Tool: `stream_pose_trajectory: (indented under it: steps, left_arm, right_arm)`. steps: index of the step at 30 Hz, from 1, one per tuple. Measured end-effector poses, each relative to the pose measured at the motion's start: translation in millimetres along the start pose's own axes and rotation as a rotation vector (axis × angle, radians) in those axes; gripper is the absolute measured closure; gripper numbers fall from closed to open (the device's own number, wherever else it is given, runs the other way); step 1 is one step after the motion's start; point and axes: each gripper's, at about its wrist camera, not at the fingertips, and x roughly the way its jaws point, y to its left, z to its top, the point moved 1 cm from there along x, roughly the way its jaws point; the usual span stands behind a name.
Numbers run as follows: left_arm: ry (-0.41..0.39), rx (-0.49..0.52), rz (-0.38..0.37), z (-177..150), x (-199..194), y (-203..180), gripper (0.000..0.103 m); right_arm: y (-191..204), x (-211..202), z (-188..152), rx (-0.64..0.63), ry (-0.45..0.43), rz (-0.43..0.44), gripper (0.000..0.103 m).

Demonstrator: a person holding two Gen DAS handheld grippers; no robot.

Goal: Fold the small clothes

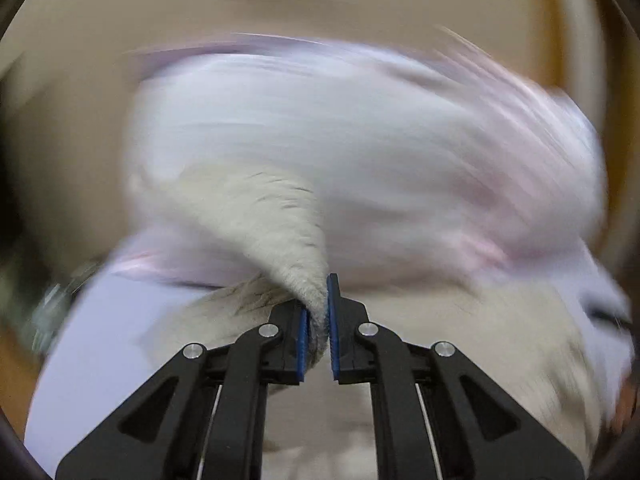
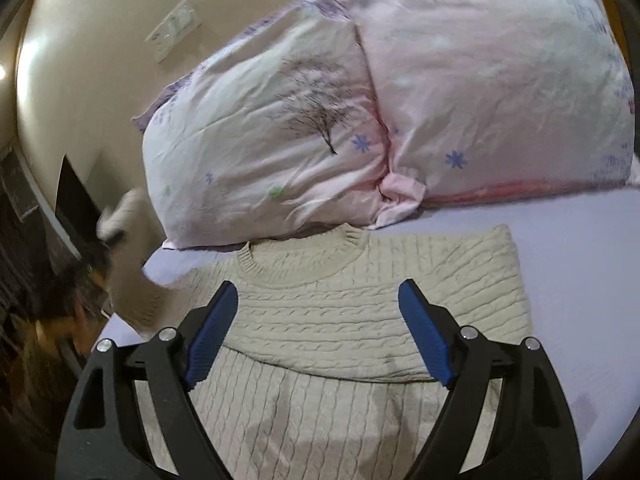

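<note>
Blurred sweater sleeve (image 1: 288, 232) in left tongs (image 1: 318, 320)

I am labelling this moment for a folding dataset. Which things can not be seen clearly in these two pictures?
- Left wrist view: pillows smeared by motion blur; no print is readable.
- Right wrist view: left gripper blurred and small beside the lifted sleeve.
- Right wrist view: sweater hem cut off by the bottom edge and right gripper.
</note>
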Motion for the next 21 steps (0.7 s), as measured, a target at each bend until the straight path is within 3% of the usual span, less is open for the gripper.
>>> stream_pose_trajectory:
  steps: [2,4,6,7,9,11,15,19,21]
  left_arm:
    - [0.102,0.206,-0.081,-25,32,-85,0.094]
    - [0.163,0.311,-0.116,-49,45,-123,0.093]
    - [0.153,0.324,-0.132,-60,34,-125,0.091]
    - [0.139,0.303,-0.138,-60,24,-116,0.088]
    - [0.105,0.199,-0.137,-59,-2,-77,0.060]
    - [0.088,0.087,-0.116,-64,-28,-33,0.050]
    - [0.142,-0.086,-0.030,-90,-56,42,0.045]
    - [0.205,-0.292,-0.035,-126,-74,93,0.040]
    - [0.222,-0.343,-0.049,-143,-79,102,0.039]
  right_arm:
    - [-10,13,-1,0.037,0.043,-0.017,0.021]
    - [-22,19,-2,0.068,0.077,-0.040,0.022]
    - [-37,18,-1,0.114,0.095,-0.048,0.033]
    - [-45,16,0,0.139,0.099,-0.049,0.036]
    - [-55,18,0,0.171,0.109,-0.057,0.048]
    - [-60,27,-1,0.195,0.144,-0.048,0.055]
    - [-61,51,-7,0.190,0.210,-0.097,0.059]
    - [-54,70,-10,0.123,0.222,-0.149,0.064]
    - [-48,78,-10,0.067,0.213,-0.174,0.088]
